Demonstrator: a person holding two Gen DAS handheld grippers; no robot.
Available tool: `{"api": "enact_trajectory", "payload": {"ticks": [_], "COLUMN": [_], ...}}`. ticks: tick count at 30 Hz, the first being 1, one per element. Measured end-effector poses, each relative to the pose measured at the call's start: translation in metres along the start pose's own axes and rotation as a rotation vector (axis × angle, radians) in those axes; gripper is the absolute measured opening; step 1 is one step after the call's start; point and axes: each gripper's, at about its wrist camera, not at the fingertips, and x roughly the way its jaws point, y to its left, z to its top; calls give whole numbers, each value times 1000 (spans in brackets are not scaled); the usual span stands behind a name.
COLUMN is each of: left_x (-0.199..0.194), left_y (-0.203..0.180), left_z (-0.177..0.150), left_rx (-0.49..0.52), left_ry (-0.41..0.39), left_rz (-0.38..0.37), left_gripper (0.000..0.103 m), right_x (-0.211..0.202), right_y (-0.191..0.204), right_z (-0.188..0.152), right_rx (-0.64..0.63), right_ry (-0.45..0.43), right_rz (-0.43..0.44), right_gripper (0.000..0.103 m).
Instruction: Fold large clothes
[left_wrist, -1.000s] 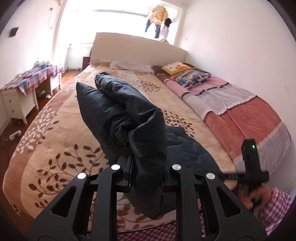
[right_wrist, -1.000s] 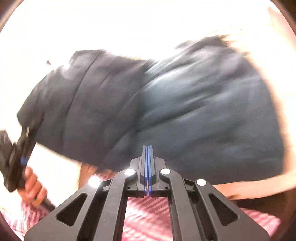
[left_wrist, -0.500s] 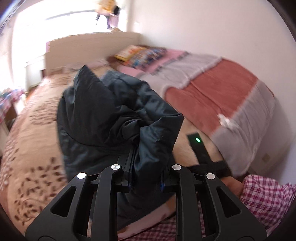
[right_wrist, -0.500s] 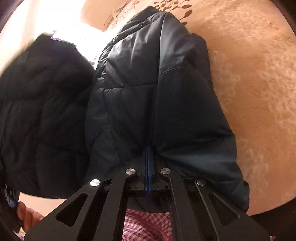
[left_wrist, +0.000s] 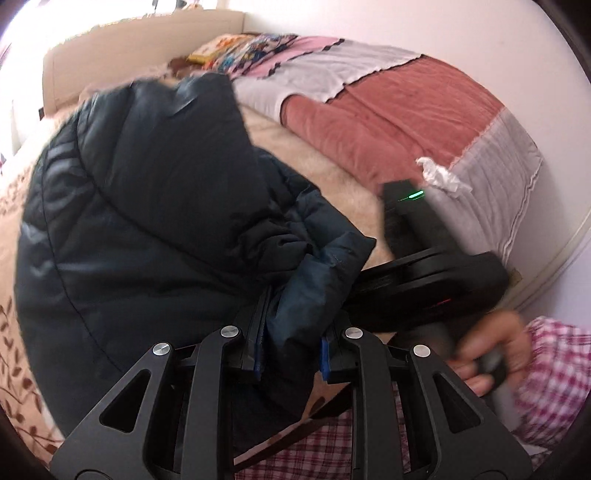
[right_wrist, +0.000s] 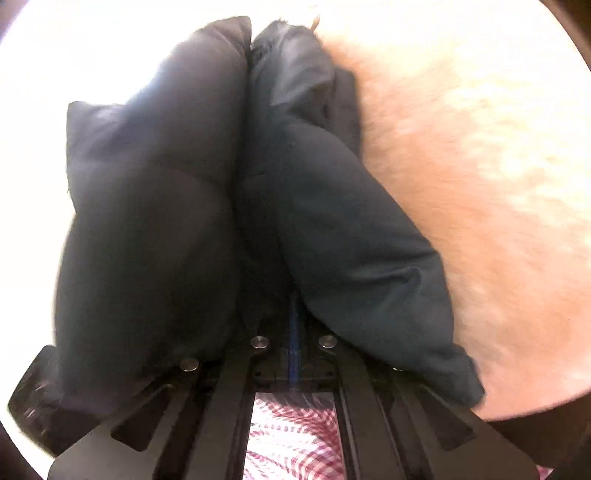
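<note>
Navy, quilted and puffy, the padded jacket (left_wrist: 147, 206) is hanging in a bulky bundle over the tan leaf-print bedspread (left_wrist: 332, 173), its far folds sagging onto the bed while the near edge is being held up between two grippers. The left gripper (left_wrist: 290, 354) is clamping a thick wad of hem, its jaws standing partly apart only because the padding is filling the gap between the blue pads. The right gripper (right_wrist: 293, 347) is pinching with its jaws fully together; dark cloth is bulging out on both sides of them, so a thin edge of the jacket seems to be caught there, though the seam itself is hidden. In the left view, the person's right hand (left_wrist: 491, 354) is gripping the handle, with a checked sleeve (left_wrist: 554, 362) behind it.

I am judging the jacket to be light for its bulk, soft and springy, with a slick shell that is likely to slide out of a shallow bite. Hems, cuffs and stitched seams look like the safest places to hold, since the filling compresses there and the stitching gives the pads something to catch. Puffed panels would probably squirm free.
</note>
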Motion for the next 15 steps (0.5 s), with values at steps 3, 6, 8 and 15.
{"api": "enact_trajectory", "payload": {"ticks": [3, 6, 8, 15], "left_x": [12, 20, 22, 1], "left_y": [-4, -8, -9, -12], "left_z": [-9, -15, -15, -8], "left_rx": [21, 38, 46, -37], "left_ry": [19, 31, 37, 57], "left_rz": [6, 16, 11, -130], "left_gripper": [22, 25, 31, 60], "right_x": [-27, -59, -75, -105], "right_y": [-7, -6, 0, 49], "right_z": [-7, -16, -19, -38], "right_rx": [-12, -39, -63, -170], "right_ry": [-44, -115, -161, -240], "right_rz": [-40, -105, -148, -175], "right_gripper": [0, 0, 0, 0]}}
